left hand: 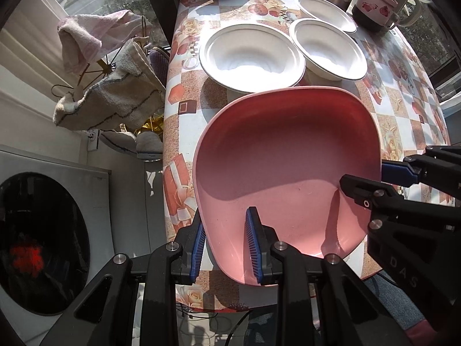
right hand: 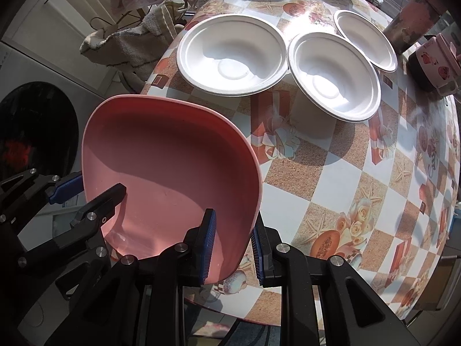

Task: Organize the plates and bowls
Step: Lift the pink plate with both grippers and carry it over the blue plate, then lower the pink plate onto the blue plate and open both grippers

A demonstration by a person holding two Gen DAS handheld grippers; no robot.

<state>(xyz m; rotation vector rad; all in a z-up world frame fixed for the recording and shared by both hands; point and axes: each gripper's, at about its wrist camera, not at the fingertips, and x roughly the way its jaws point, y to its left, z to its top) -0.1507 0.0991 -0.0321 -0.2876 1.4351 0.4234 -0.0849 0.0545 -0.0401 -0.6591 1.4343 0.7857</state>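
Gripping pink plate (left hand: pixel 285 155) rim, left tool (left hand: pixel 227 248) and right tool (right hand: pixel 232 248) both clamped, white bowls (left hand: pixel 252 56) at 12 o'clock on table (left hand: pixel 184 98)

Pink plate (left hand: pixel 282 155), darker pink where shaded. Three white bowls (right hand: pixel 230 54), (right hand: pixel 334 77), (right hand: pixel 366 40). Table (right hand: pixel 331 173) cover: white/sandy-tan checks with roses, starfish, red gift boxes. Both grippers, left (left hand: pixel 227 245) and right (right hand: pixel 233 248), black with blue ribbed pads. Pink-and-white lidded mug (left hand: pixel 374 8) with red strawberry print.

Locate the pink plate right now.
The pink plate is held at the table's near edge, gripped by the left claw and right claw, just before the white bowls.
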